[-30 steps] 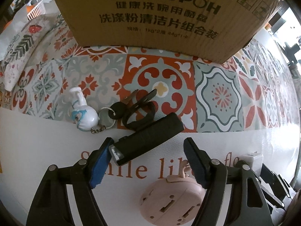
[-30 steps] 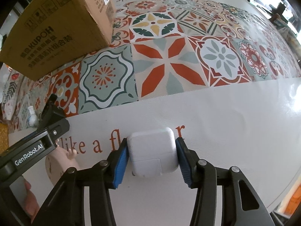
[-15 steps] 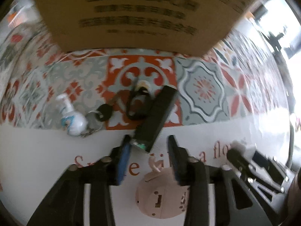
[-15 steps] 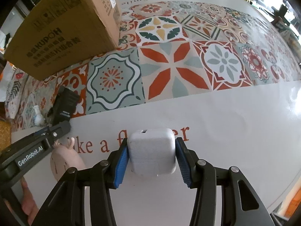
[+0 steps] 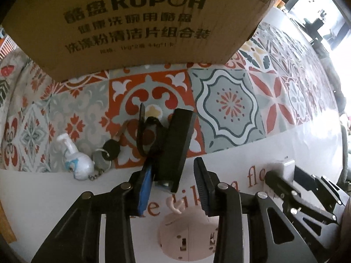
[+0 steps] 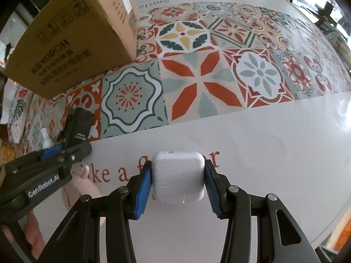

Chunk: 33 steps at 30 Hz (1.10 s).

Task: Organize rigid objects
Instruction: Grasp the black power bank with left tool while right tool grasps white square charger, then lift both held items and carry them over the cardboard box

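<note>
My left gripper [image 5: 173,182] is open around the near end of a long black bar-shaped device [image 5: 176,144]. Its blue left pad touches the device, the right finger stands apart. The device lies on the table, pointing toward the cardboard box [image 5: 140,24]. A black strap loop [image 5: 147,133], a key on a ring [image 5: 110,149] and a white figurine [image 5: 76,162] lie just left of it. My right gripper [image 6: 177,175] is shut on a white square charger [image 6: 177,175] at the table surface. The left gripper [image 6: 54,155] and the black device [image 6: 79,125] show at far left there.
A pink round object [image 5: 188,234] lies under my left gripper. The KUPOH box [image 6: 72,43] stands at the back left on the patterned tablecloth [image 6: 197,76]. The right gripper [image 5: 302,188] sits close on the left gripper's right. The table edge curves at right.
My left gripper moved forward and narrowed around the black device, which turned from lying slanted across to pointing at the box. The right gripper stayed shut on the charger, shifting slightly.
</note>
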### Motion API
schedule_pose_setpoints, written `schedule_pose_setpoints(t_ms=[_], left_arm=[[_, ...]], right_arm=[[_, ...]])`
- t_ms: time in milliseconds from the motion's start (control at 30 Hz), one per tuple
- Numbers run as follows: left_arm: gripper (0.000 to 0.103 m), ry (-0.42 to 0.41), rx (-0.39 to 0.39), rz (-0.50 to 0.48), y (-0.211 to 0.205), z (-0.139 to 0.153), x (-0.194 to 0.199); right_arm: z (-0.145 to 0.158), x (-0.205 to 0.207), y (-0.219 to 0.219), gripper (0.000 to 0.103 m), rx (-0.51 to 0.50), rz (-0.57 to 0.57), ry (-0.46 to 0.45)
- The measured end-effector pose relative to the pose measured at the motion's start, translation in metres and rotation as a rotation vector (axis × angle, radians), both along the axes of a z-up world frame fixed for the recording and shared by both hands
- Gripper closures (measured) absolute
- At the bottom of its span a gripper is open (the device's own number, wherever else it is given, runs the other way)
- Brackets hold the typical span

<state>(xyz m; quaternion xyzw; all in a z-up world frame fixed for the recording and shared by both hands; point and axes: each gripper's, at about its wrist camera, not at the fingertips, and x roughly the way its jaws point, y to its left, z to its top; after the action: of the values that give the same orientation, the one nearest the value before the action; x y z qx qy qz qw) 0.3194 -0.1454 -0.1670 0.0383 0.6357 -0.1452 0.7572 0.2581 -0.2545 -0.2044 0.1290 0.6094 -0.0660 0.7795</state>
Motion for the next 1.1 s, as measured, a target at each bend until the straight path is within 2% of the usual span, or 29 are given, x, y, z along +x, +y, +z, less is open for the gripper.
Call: schedule_pose_setpoints(t_ms=[67,133,233,500,767,1100], left_arm=[[0.076,-0.015,0.008,0.006,-0.006,-0.004,0.000],[0.078,-0.022,0.001,0.001,-0.006,-0.005,0.001],[0.078,-0.021,-0.026,-0.002,-0.003,-0.004,-0.004],[0.079,-0.082,-0.055,-0.013,0.005,0.012,-0.024],[0.079,-0.132,-0.095,-0.008,0.022,0.036,-0.033],[0.079,-0.217,-0.118,0.011,0.053,0.072,-0.039]], right_arm=[[-0.005,-0.001,0.000,0.056,0.011,-0.004,0.004],[-0.005,-0.001,0.001,0.056,0.011,-0.004,0.000],[-0.004,0.001,0.002,0.056,0.016,0.000,-0.009],[0.005,-0.007,0.002,0.056,0.025,0.013,-0.042],[0.028,-0.010,0.006,0.056,0.026,0.031,-0.086],[0.060,-0.006,0.028,0.056,0.009,0.085,-0.187]])
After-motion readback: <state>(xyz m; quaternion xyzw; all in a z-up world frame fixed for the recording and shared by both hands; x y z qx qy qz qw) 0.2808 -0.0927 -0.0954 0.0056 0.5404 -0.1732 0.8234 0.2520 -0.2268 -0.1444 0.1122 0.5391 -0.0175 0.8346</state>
